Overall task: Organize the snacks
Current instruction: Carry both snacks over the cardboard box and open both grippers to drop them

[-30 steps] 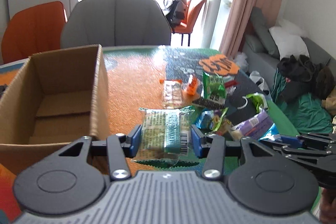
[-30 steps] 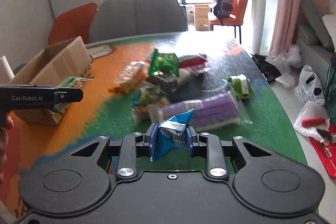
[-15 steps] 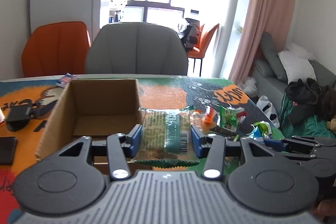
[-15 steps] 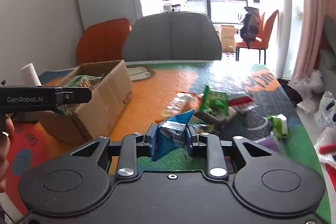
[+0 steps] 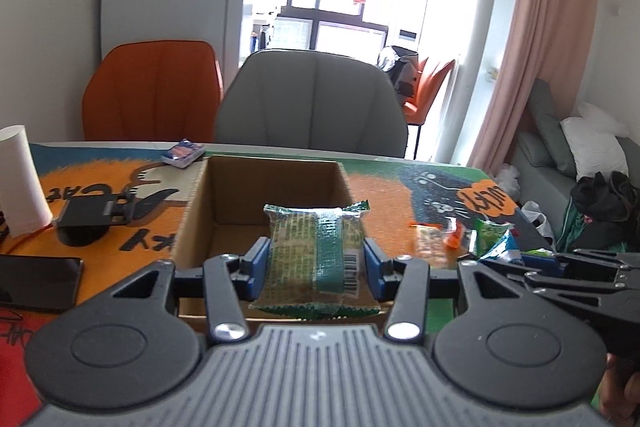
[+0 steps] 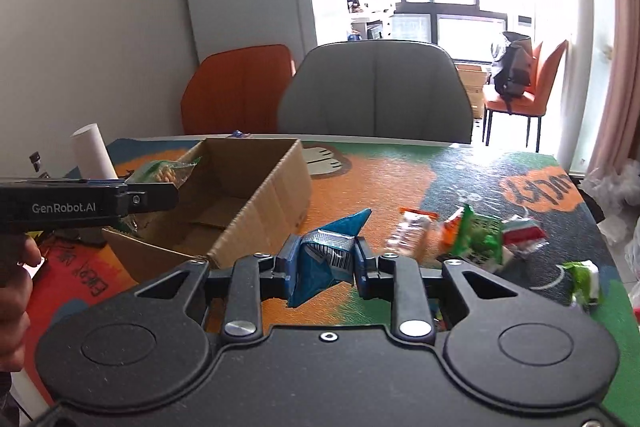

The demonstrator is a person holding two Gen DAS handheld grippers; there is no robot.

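The left tongs [image 5: 315,263] are clamped on a green pack [image 5: 316,259], its two blue pads pressing the pack's sides, and the pack hangs over the near edge of the open box [image 5: 276,187], above its mouth. The right tongs [image 6: 323,269] are pinched tight on a small blue pouch [image 6: 324,259], which sits in the air to the right of the box, over the orange part of the tabletop [image 6: 380,187] and not yet above the opening.

As far as the inside of the box shows, its floor looks bare, so I judge the sorting to be near its start: two snacks are lifted and on their way, none visibly dropped in. The green pack seems the closer of the two to release.

Left to do: several snacks [image 6: 476,235] lie scattered on the right side of the tabletop, among them a clear wrapper [image 6: 412,227], a green bag and a red-and-white pack [image 6: 520,233], plus another green one [image 6: 584,277] near the edge. A small pack [image 5: 183,153] also lies beyond the box's far left corner; whether it belongs to the job I cannot tell
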